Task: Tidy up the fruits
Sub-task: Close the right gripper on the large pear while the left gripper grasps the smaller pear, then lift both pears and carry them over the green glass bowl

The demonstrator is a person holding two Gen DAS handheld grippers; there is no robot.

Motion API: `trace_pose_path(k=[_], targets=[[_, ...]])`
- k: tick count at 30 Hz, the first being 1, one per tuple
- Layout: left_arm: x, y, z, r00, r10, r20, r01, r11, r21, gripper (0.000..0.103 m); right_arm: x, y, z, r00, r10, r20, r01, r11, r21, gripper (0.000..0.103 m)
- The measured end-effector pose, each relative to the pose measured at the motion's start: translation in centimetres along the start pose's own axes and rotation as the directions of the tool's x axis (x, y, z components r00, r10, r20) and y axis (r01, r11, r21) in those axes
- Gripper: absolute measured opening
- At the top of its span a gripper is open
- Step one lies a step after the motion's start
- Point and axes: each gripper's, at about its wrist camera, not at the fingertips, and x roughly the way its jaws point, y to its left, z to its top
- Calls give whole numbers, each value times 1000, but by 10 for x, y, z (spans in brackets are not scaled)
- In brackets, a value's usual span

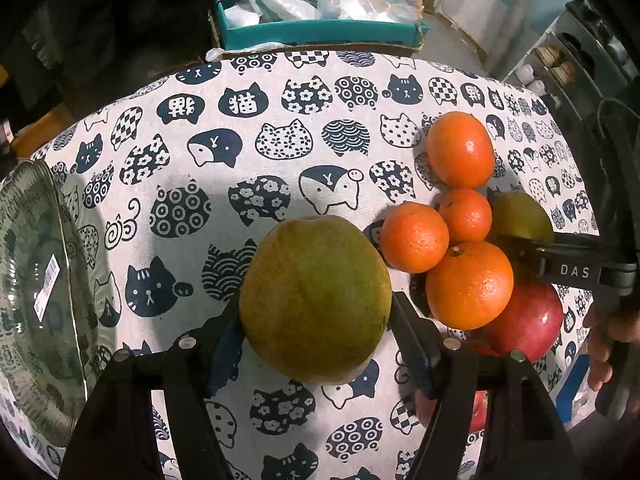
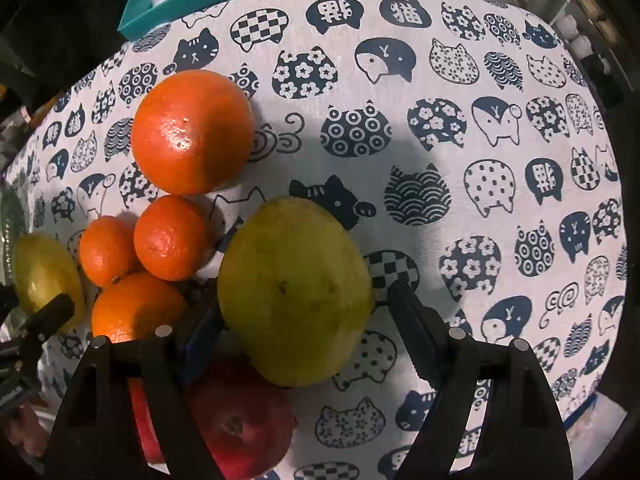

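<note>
My left gripper [image 1: 315, 300] is shut on a large green fruit [image 1: 316, 300], one finger pressed against each side, over the cat-print cloth [image 1: 240, 140]. To its right lies a cluster of several oranges [image 1: 468, 284] and a red apple [image 1: 528, 320]. My right gripper [image 2: 312, 264] points down around a yellow-green fruit [image 2: 296, 292]. Its left finger sits against the fruit, and a thin gap shows at its right finger [image 2: 412, 324]. The same fruit [image 1: 520, 216] shows behind one of that gripper's fingers [image 1: 560, 250] in the left wrist view.
A clear glass dish [image 1: 36, 280] with a barcode sticker sits at the table's left edge. A teal box [image 1: 320, 32] of plastic bags stands beyond the far edge. A hand [image 1: 604, 344] holds the right gripper's handle. Oranges [image 2: 192, 132] and the apple [image 2: 240, 420] crowd that gripper's left side.
</note>
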Motion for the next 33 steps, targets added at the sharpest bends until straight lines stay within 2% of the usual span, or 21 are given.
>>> trace_pose_path(k=[1, 7, 14, 24, 29, 33], targets=[[-1, 0, 0, 1000, 1, 3, -1, 1000, 0, 72, -2, 1, 0, 1000, 8, 8, -8, 1000, -3, 66], [-11, -3, -1, 999, 18, 29, -19, 1000, 19, 72, -6, 9, 2, 999, -39, 31, 39, 999, -23, 66], [-32, -3, -1, 996, 31, 83, -33, 999, 18, 72, -39, 7, -6, 990, -50, 131, 53, 998, -24, 66], [-70, 1, -4, 986, 50, 160, -51, 999, 1, 72, -92, 28, -15, 956, -57, 289, 81, 994, -74, 66], [-89, 2, -7, 977, 69, 202, -70, 998, -3, 72, -116, 38, -19, 938, -40, 345, 79, 992, -98, 66], [-107, 5, -10, 970, 60, 234, -59, 998, -13, 72, -131, 47, -23, 921, -36, 387, 89, 989, -120, 66]])
